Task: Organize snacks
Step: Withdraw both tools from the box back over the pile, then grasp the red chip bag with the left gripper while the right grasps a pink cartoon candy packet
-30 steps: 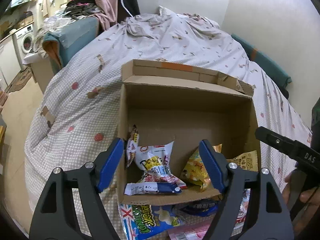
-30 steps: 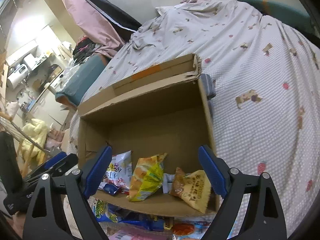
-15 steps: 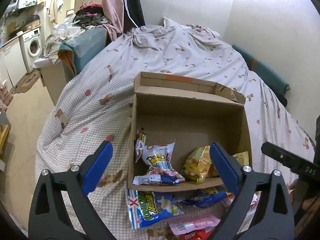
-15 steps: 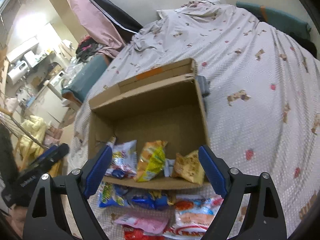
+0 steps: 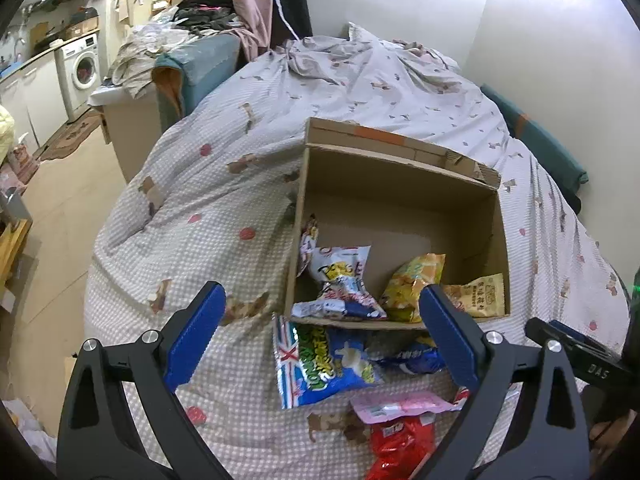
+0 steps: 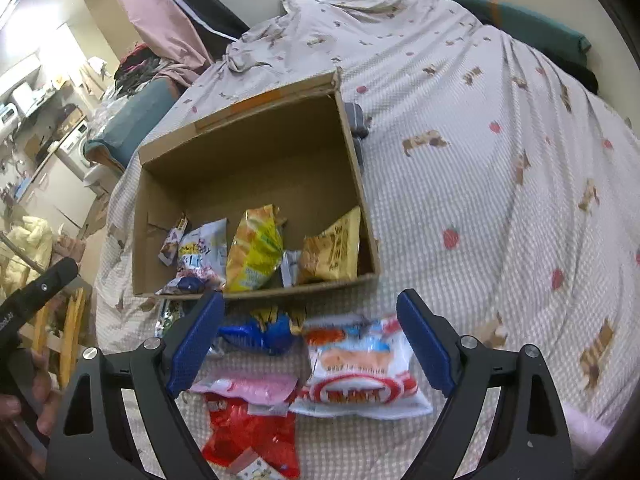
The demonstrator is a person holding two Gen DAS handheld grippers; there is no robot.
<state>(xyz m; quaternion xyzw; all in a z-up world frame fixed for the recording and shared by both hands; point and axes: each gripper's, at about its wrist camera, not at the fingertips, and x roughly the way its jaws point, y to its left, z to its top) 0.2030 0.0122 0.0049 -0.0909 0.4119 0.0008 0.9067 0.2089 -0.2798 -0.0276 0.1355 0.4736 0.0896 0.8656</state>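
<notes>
An open cardboard box lies on the bed and holds several snack bags, among them a yellow bag and a white bag. More snacks lie on the quilt in front of it: a blue-green bag, a dark blue bag, a pink packet, a red bag and a white-red bag. My left gripper is open and empty above the loose snacks. My right gripper is open and empty above them too.
The bed quilt stretches wide to the right and behind the box. A teal cushion lies by the wall. A sofa with clothes and a washing machine stand at the left past the bed edge.
Both grippers have pulled back and up from the box. The loose snacks in front of the box have come into view. Both stay open.
</notes>
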